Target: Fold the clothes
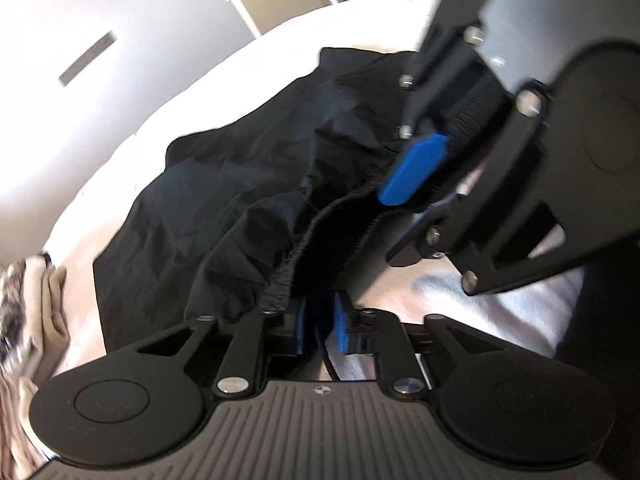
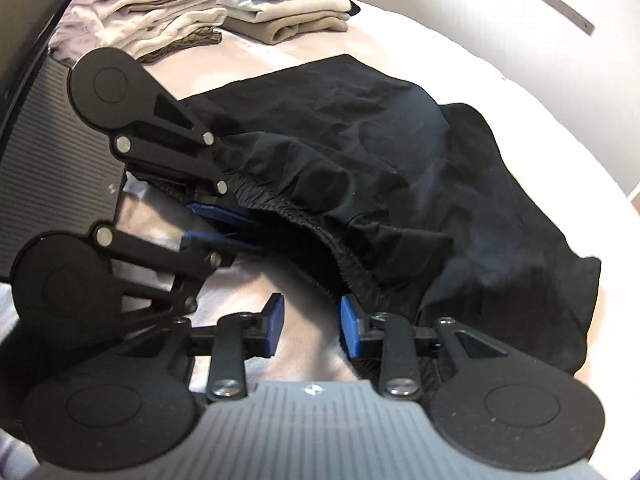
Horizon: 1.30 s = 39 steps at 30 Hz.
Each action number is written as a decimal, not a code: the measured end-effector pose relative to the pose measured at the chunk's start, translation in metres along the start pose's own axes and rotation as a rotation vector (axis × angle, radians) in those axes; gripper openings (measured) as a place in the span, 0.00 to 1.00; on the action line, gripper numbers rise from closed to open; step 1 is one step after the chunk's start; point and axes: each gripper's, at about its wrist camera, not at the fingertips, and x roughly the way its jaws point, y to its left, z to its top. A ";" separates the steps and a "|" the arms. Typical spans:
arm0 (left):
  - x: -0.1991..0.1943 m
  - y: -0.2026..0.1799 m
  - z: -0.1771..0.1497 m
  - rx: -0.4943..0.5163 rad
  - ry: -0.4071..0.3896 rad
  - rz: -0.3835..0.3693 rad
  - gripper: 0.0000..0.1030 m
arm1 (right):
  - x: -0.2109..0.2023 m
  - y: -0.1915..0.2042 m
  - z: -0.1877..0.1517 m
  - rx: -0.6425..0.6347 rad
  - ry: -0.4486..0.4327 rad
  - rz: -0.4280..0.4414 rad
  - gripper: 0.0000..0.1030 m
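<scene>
Your left gripper point(image 1: 320, 330) sits at the elastic waistband of a pair of black shorts point(image 1: 224, 208) on a white bed point(image 1: 132, 120), its two blue pads point(image 1: 342, 328) drawn close together with dark fabric and a thin cord between them; the hem bunches directly over the fingertips. From the right wrist camera the same left gripper point(image 2: 224, 224) appears at the left end of the waistband, its pads nearly together on the gathered edge.

Your right gripper point(image 2: 310, 326) stands with its two blue pads point(image 2: 350, 330) well apart, bare sheet showing in the gap. The right-hand pad touches the lower edge of the waistband; the other pad is clear of the cloth. Nothing is clamped between them. In the left wrist view the right gripper point(image 1: 416, 176) looms at upper right, one blue pad point(image 1: 414, 168) lying against the waistband; the view is too blurred to judge contact.

The shorts point(image 2: 400, 152) spread away from both grippers across the bed point(image 2: 460, 52), waistband nearest you, legs rumpled beyond.

Behind the shorts, near the bed's far edge, lie two stacks of folded clothes point(image 2: 256, 4) in beige, grey and a dark print, side by side.
</scene>
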 end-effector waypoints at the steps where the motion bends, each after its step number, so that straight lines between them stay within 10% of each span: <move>1: 0.001 -0.001 0.000 0.014 0.001 -0.001 0.21 | 0.001 0.000 0.000 -0.012 0.005 -0.007 0.32; 4: 0.008 -0.006 0.001 0.042 0.015 0.009 0.22 | 0.009 -0.002 0.002 -0.036 0.031 -0.036 0.31; 6: 0.011 -0.008 0.001 0.044 0.016 0.019 0.22 | 0.013 -0.006 0.003 -0.021 0.038 -0.033 0.07; 8: 0.012 -0.007 0.002 0.032 0.014 0.036 0.22 | 0.013 -0.011 0.002 0.011 0.024 -0.021 0.04; 12: 0.007 -0.005 0.002 0.030 0.003 0.058 0.05 | -0.007 -0.030 0.002 0.103 -0.022 0.050 0.03; 23: -0.019 -0.026 -0.003 0.184 0.124 -0.134 0.03 | -0.006 -0.019 -0.013 0.019 0.138 0.208 0.03; 32: -0.022 -0.005 -0.005 -0.078 0.139 -0.177 0.11 | -0.001 -0.021 -0.010 0.041 0.233 0.262 0.10; 39: -0.059 0.018 -0.019 -0.226 0.028 -0.210 0.18 | -0.045 -0.057 -0.022 0.265 0.075 0.255 0.23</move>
